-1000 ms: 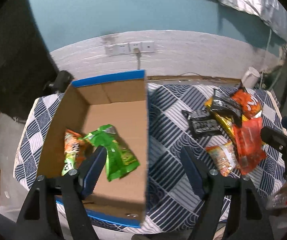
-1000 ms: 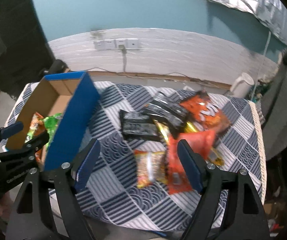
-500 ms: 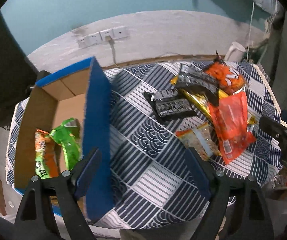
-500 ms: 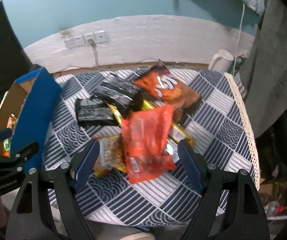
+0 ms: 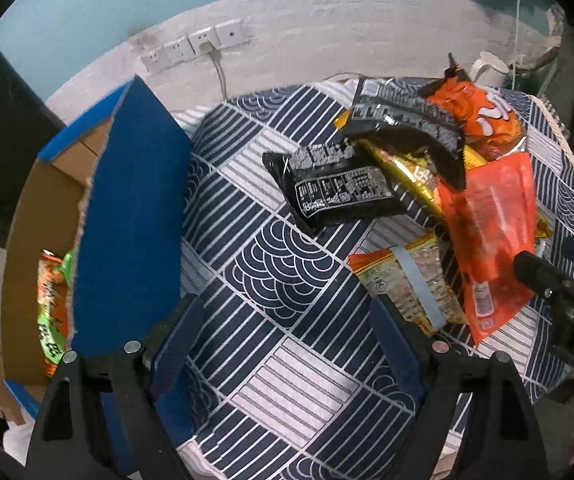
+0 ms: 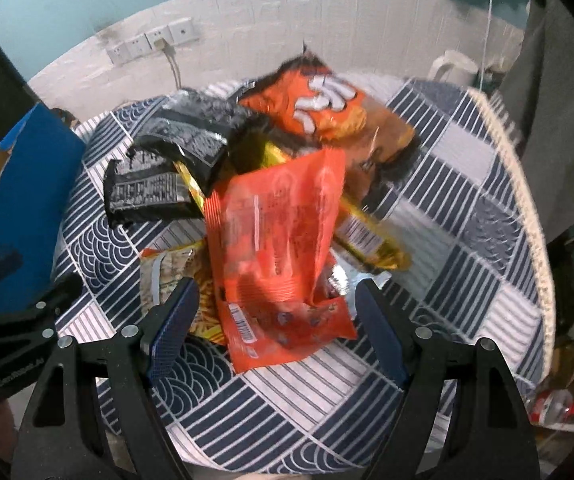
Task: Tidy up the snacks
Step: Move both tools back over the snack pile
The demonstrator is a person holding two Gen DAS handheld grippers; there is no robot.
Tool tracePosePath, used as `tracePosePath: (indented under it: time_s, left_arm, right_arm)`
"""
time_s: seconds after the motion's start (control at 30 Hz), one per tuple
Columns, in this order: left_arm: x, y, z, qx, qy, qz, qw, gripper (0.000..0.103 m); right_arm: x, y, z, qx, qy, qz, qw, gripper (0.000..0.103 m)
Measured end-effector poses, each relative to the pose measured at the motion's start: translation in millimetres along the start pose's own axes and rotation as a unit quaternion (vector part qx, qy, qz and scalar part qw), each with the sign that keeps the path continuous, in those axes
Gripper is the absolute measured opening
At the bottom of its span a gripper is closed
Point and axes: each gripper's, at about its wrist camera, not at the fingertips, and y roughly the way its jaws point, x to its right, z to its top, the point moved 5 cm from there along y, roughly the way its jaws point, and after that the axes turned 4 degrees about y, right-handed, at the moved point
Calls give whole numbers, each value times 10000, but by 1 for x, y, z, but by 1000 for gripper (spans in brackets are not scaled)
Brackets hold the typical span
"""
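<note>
A heap of snack packets lies on the patterned tablecloth [image 5: 287, 280]: a flat red-orange packet [image 6: 279, 240] on top, black packets [image 5: 335, 188], a gold one [image 6: 367, 236], a large orange bag [image 6: 319, 108] and a small yellow packet [image 5: 407, 284]. My right gripper [image 6: 275, 324] hangs open just above the red-orange packet, whose lower end lies between its fingers. My left gripper [image 5: 287, 340] is open over bare cloth, between the cardboard box [image 5: 131, 216] and the heap, holding nothing. Green and orange packets [image 5: 53, 300] lie inside the box.
The box with blue outer walls stands at the table's left end. A white kettle [image 6: 453, 66] sits at the far right by the wall, below wall sockets [image 5: 195, 46]. The table's trimmed edge [image 6: 535, 216] runs down the right side.
Both grippers have swung to the right and dropped lower. The left one left the box and now hangs over the cloth; the right one came down over the red-orange packet.
</note>
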Motion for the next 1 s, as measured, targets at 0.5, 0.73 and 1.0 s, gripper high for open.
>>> tracePosePath:
  time_s: [0.5, 0.73, 1.0]
  left_arm:
    - [-3, 42, -3, -415, -179, -164, 9988, 87]
    - [-7, 58, -2, -575, -264, -234, 9977, 87]
    - [-8, 61, 6, -620, -351, -376, 9968, 87]
  right_arm:
    - [-16, 53, 0, -401, -350, -343, 9980, 81]
    - [-19, 70, 3, -499, -460, -604, 9959, 82]
    - [-24, 69, -4, -462, -714, -674, 9941, 69]
